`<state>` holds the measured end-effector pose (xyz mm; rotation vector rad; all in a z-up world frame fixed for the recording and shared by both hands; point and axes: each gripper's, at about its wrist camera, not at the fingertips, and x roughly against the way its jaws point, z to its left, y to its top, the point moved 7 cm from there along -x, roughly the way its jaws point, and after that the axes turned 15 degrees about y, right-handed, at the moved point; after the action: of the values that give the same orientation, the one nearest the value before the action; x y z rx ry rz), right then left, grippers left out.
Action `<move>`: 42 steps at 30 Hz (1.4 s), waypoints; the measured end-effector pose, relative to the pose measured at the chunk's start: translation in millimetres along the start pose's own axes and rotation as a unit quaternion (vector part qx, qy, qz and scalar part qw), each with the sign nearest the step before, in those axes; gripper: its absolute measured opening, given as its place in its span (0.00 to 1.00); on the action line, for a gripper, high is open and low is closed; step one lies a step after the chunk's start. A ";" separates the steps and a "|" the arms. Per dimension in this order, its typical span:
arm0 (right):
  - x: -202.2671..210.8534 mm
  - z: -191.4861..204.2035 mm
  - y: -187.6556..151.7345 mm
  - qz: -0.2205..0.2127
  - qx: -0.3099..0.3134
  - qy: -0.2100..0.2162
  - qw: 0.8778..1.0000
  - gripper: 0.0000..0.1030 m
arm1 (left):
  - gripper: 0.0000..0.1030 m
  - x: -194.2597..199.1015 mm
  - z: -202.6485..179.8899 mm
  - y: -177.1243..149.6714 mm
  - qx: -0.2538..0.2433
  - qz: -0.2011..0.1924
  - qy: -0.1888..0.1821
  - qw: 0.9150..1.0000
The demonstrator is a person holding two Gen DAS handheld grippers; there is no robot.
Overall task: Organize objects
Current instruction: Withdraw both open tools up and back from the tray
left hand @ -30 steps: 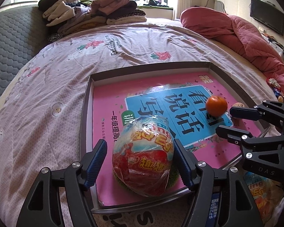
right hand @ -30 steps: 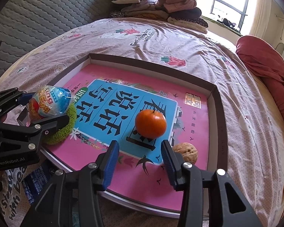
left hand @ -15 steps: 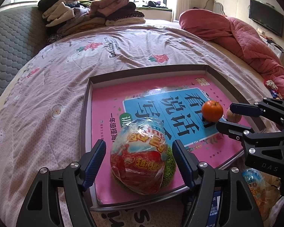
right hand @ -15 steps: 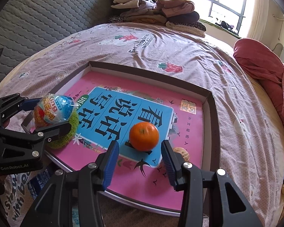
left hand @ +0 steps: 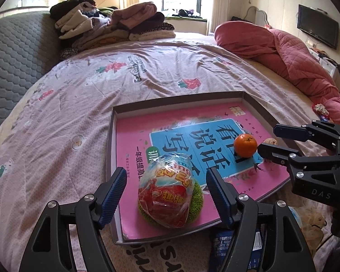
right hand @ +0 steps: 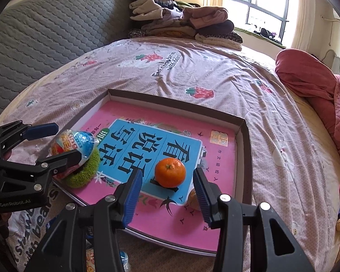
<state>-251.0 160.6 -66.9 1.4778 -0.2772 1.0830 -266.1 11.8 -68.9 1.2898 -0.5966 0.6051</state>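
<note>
Clothes pile (left hand: 111, 26) at bed's far end, red quilt (left hand: 283, 52) w/ TV (left hand: 317, 28) — wall-mounted beyond.

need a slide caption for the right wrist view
Open right tool lined up on an orange on the pink book in a shallow box on the bed.

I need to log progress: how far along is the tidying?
Done: the tangerine, walnut and wrapped snack on its green scrubber sit in the tray. In hand: nothing; left gripper and right gripper have open jaws. Left: packets outside the tray's near edge.
</note>
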 end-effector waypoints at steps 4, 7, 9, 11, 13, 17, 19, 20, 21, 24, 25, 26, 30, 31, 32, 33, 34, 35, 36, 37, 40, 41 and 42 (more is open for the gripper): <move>7.3 2.0 3.4 -0.009 0.000 0.001 1.000 0.46 | 0.72 6.1 1.4 0.7 0.005 -0.001 -0.001 1.000; 12.9 2.5 5.8 -0.017 -0.002 0.004 1.000 0.49 | 0.72 12.8 2.1 1.5 0.005 -0.006 0.000 1.000; 16.8 3.5 7.7 -0.022 -0.002 0.006 1.000 0.50 | 0.72 17.0 3.8 2.6 0.007 -0.009 0.003 1.000; 20.3 4.8 9.1 -0.026 -0.001 0.006 1.000 0.51 | 0.72 21.8 5.1 3.2 0.009 -0.013 0.002 1.000; 24.1 7.6 10.7 -0.030 0.000 0.007 1.000 0.51 | 0.72 27.3 6.3 4.4 0.009 -0.019 0.007 1.000; 33.5 12.8 14.3 -0.041 0.004 0.009 0.999 0.51 | 0.72 39.3 9.1 6.3 0.012 -0.029 0.009 0.999; 38.9 14.7 15.8 -0.047 0.004 0.012 0.999 0.51 | 0.72 45.3 10.5 6.9 0.014 -0.033 0.009 0.999; 42.0 15.4 16.9 -0.050 0.004 0.011 0.999 0.51 | 0.72 48.8 11.2 7.6 0.015 -0.036 0.009 0.999; 45.2 15.9 17.8 -0.054 0.004 0.011 0.998 0.51 | 0.72 52.0 11.6 8.3 0.016 -0.039 0.010 0.999; 55.5 17.2 20.4 -0.066 0.002 0.013 0.998 0.51 | 0.72 62.5 13.2 9.9 0.017 -0.047 0.011 0.999; 57.8 17.1 21.3 -0.069 0.001 0.013 0.998 0.51 | 0.72 66.0 13.5 9.9 0.018 -0.049 0.010 0.999; 61.8 17.6 22.1 -0.074 0.001 0.013 0.997 0.51 | 0.72 69.9 13.8 10.0 0.018 -0.052 0.010 0.998; 73.5 19.9 23.7 -0.086 0.001 0.013 0.996 0.51 | 0.72 83.1 15.2 9.7 0.020 -0.062 0.009 0.998; 76.1 20.4 23.9 -0.088 0.001 0.013 0.996 0.51 | 0.72 85.7 15.6 8.8 0.021 -0.063 0.009 0.998; 80.2 20.9 24.1 -0.093 0.000 0.014 0.996 0.51 | 0.72 88.1 15.7 7.7 0.022 -0.064 0.010 0.998; 83.2 21.2 24.4 -0.096 -0.002 0.015 0.995 0.51 | 0.72 89.8 15.0 7.0 0.022 -0.064 0.009 0.998; 86.1 21.5 24.6 -0.099 -0.002 0.015 0.995 0.51 | 0.72 91.9 14.0 6.0 0.021 -0.065 0.007 0.998; 90.5 22.1 25.1 -0.103 -0.003 0.016 0.995 0.51 | 0.72 95.0 12.8 4.9 0.019 -0.067 0.007 0.998; 93.7 23.0 24.7 -0.106 -0.003 0.016 0.994 0.52 | 0.72 96.4 12.2 3.8 0.018 -0.068 0.007 0.998; 97.2 23.5 24.6 -0.110 -0.003 0.016 0.994 0.52 | 0.72 98.7 10.8 2.7 0.016 -0.069 0.007 0.997; 106.8 25.1 23.7 -0.118 -0.003 0.018 0.993 0.52 | 0.72 105.3 7.0 -0.2 0.013 -0.073 0.003 0.997; 110.3 25.7 23.3 -0.120 -0.003 0.018 0.993 0.52 | 0.72 107.1 5.8 -1.4 0.012 -0.074 0.003 0.997; 112.5 26.0 22.8 -0.121 -0.002 0.016 0.992 0.52 | 0.72 108.7 5.0 -2.8 0.011 -0.074 0.003 0.997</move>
<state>-195.3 178.1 35.4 1.4473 -0.0740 0.9086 -187.8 14.9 6.7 1.3400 -0.4852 0.4939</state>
